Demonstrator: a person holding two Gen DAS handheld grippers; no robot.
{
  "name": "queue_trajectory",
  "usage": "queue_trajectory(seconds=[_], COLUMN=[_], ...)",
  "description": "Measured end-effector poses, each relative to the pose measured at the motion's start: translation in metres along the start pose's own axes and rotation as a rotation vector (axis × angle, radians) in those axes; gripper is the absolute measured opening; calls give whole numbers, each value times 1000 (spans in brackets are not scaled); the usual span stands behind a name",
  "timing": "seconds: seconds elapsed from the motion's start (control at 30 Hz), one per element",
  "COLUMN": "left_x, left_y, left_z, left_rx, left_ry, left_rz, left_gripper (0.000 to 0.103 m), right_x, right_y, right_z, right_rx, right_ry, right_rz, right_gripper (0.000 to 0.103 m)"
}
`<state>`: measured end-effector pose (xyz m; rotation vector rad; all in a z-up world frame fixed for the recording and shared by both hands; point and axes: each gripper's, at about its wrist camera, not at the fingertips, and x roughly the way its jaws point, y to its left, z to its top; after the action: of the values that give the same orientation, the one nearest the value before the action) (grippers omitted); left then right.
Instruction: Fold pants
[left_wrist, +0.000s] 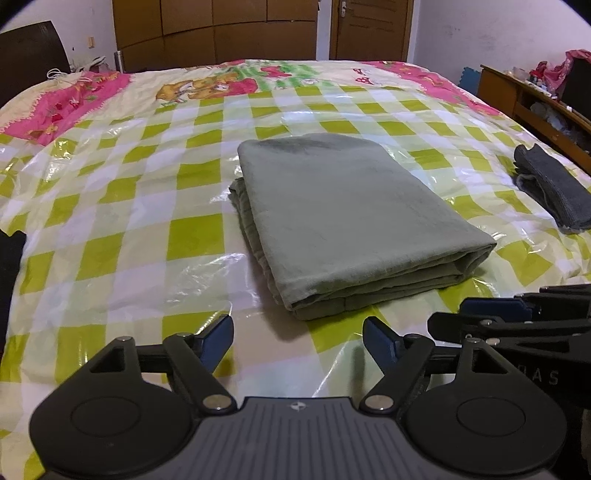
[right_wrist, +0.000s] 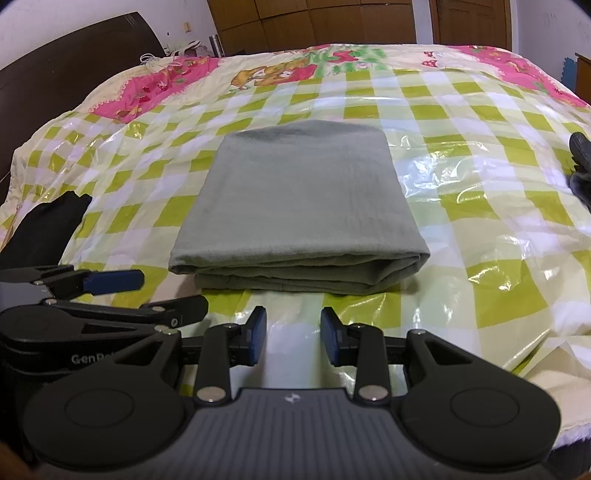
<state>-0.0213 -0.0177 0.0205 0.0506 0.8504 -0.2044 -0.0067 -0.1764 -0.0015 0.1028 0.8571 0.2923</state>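
Note:
Grey-green pants (left_wrist: 343, 218) lie folded into a thick rectangle on the checked bed cover; they also show in the right wrist view (right_wrist: 299, 206). My left gripper (left_wrist: 298, 334) is open and empty, just short of the pile's near edge. My right gripper (right_wrist: 293, 332) is open and empty, close to the pile's near edge. The right gripper shows at the right of the left wrist view (left_wrist: 517, 317), and the left gripper at the left of the right wrist view (right_wrist: 110, 291).
The bed carries a green-checked plastic-covered sheet (left_wrist: 129, 206). A folded dark grey garment (left_wrist: 550, 188) lies at the right edge. A black garment (right_wrist: 48, 225) lies at the left. A wooden shelf (left_wrist: 532, 99) stands right of the bed; a wardrobe and door stand behind.

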Motion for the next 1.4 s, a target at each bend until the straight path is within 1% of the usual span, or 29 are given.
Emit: queue_trajectory(seconds=[0.2,0.4,0.5,0.63,0.97,1.2,1.33,1.37,1.4], left_x=[-3,-4,-4,-5,-5,-2,3,4,3], left_y=[4,3,5,8,7,7,6,6,6], left_z=[0,1,1,0,-1,-4,-4,-4,-4], left_rx=[-21,-26,-35,-65,-56,-49,-47,-46,-45], left_ry=[-10,-16,-18,-18,-33,-8,29,33,31], left_rz=[-2,27,25,1,36,37,47,52,56], left_gripper=[91,98,103,103,103,103,103,103,103], right_x=[-1,-2,-2,-2,-3,-6,-6,-6,-7], right_y=[1,1,0,-2,-2,-2,-2,-3,-3], right_z=[-1,-2,-2,-3,-2,-3,-2,-3,-2], right_rx=[1,2,6,18,20,25,29,29,29], right_ry=[0,1,3,3,-6,-14,-17,-19,-21], right_rz=[0,-4,-10,-16,-13,-16,-18,-20,-26], right_gripper=[34,34,34,34,34,36,36,37,39])
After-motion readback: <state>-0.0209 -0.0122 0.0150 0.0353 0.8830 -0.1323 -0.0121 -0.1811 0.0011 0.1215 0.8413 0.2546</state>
